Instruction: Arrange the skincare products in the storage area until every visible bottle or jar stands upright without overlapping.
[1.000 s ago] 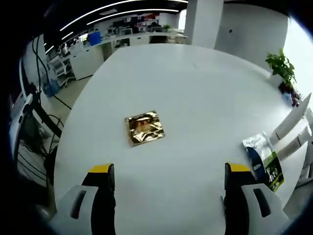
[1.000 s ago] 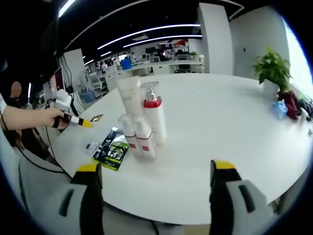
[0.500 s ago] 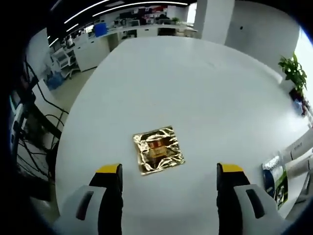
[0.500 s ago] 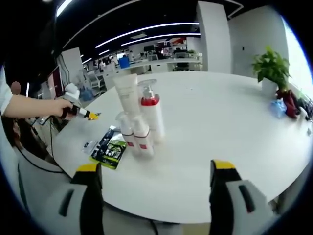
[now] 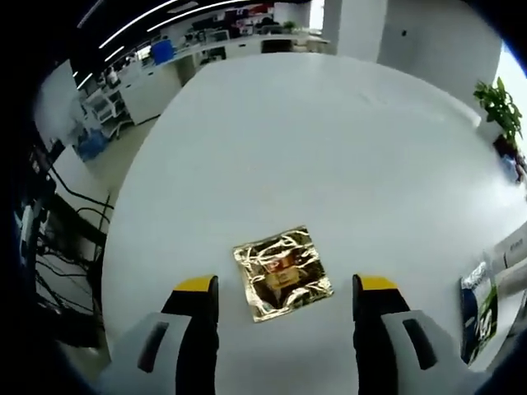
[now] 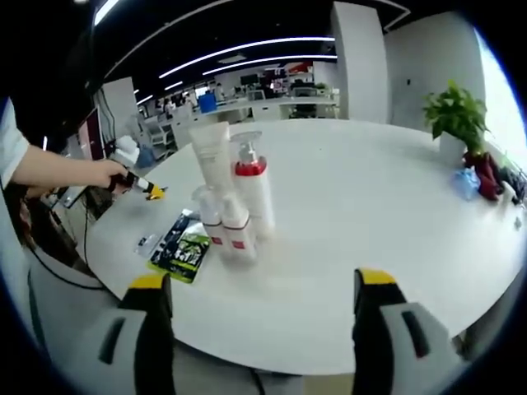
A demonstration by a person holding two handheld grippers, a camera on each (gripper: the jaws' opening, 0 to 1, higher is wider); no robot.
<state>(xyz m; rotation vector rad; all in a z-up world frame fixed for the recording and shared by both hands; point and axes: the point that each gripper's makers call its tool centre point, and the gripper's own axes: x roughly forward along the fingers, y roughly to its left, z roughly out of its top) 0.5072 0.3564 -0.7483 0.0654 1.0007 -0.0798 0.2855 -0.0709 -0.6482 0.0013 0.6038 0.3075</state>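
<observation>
Gold foil sachet [image 5: 282,273] flat between spread jaws of left gripper [image 5: 286,290]. Best lowered square, closed on an edge. Right gripper [image 6: 255,284] agape, idle.

Crinkled glossy gold foil sachet [image 5: 282,272]; smooth matt table [image 5: 313,148].
</observation>
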